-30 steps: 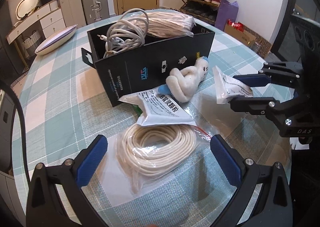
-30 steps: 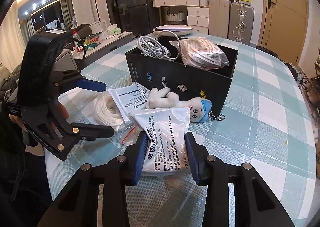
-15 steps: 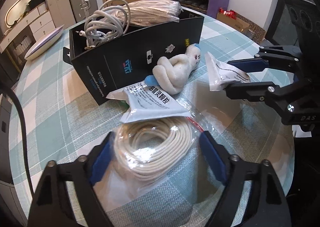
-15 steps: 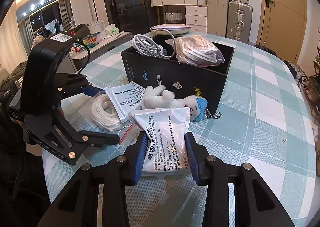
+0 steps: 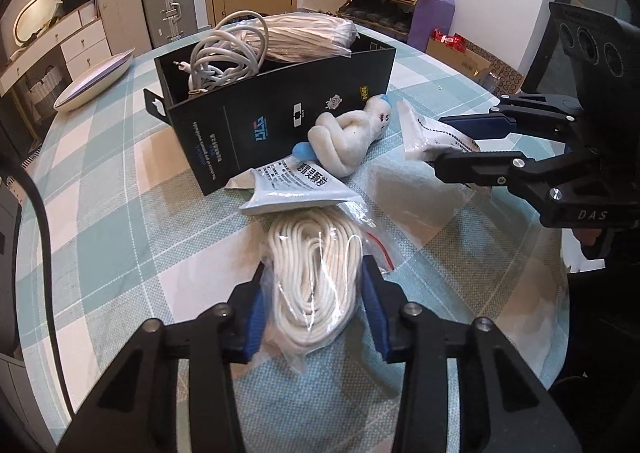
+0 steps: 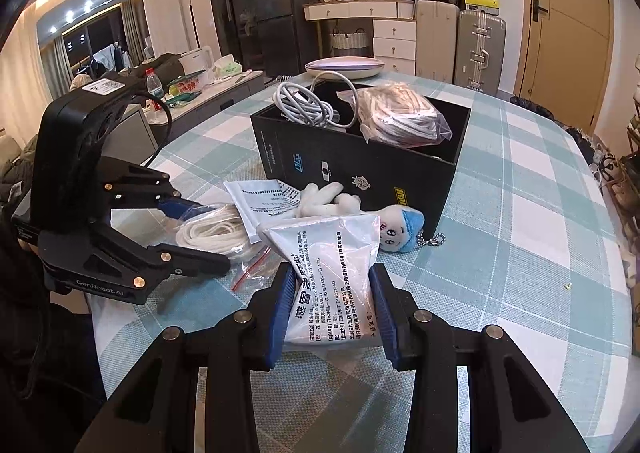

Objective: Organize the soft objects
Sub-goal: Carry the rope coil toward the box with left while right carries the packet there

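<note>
We've got the bagged rope coil on the table btwn the left gripper jaws, closing & squeezing it; right gripper clamps a white sachet. Ahead: leaflet pack, plush doll, then black box w/ cables

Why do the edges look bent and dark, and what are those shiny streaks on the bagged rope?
Left wrist view: a fisheye lens curves the checked tablecloth and blackens the corners; room light glares off the plastic around the rope coil. Right wrist view: same curving; ceiling lights flare at the upper left, and the white packet stays sharp.
</note>
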A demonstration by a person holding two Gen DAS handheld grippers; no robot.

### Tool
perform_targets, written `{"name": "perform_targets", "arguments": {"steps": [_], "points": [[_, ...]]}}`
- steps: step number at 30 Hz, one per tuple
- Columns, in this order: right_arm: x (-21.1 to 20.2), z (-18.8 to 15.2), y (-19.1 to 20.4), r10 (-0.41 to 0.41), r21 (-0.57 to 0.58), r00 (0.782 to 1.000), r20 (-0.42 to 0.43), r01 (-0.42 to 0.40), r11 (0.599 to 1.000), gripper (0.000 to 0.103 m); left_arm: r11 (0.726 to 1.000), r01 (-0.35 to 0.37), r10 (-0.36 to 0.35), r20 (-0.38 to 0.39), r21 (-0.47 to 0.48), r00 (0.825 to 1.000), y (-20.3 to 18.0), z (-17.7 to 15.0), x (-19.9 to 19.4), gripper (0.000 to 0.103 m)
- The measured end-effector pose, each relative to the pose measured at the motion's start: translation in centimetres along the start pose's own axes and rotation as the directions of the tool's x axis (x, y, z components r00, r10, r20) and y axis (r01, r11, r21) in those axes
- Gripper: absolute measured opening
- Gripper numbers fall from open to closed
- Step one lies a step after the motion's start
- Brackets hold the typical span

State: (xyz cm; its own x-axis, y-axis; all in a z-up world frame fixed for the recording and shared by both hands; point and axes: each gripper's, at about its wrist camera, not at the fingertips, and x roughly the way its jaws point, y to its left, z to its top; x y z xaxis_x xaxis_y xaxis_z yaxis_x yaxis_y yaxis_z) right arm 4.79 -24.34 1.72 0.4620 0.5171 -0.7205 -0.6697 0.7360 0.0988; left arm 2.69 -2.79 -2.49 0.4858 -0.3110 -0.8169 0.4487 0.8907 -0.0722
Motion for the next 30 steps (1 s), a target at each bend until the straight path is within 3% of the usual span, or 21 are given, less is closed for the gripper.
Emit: {"name": "perform_targets", "arguments": {"steps": [5, 18, 30], "points": [[-0.4, 0.1, 0.1, 0.002, 0.0, 1.0, 0.016, -0.002, 1.0, 0.039, 1.0, 0.015, -0.015, 0.014, -0.022, 1.0, 0.2, -0.8, -0.8, 0.033], [-1.4, 0.0, 0.7, 0.007, -0.008, 0.999, 0.044, -0.006, 1.0, 0.039, 0.998, 0.005, -0.002, 0.058, -0.059, 0.998, 0.4, -2.2, -3.1, 0.032], [-3.2, 0.3, 1.0, 0.004, -0.008, 0.995, 0.095, -0.003, 1.0, 0.039, 0.994, -0.05, 0.066, 0.167, -0.098, 0.984, 1.5, -1.3, -7.7, 0.032]]}}
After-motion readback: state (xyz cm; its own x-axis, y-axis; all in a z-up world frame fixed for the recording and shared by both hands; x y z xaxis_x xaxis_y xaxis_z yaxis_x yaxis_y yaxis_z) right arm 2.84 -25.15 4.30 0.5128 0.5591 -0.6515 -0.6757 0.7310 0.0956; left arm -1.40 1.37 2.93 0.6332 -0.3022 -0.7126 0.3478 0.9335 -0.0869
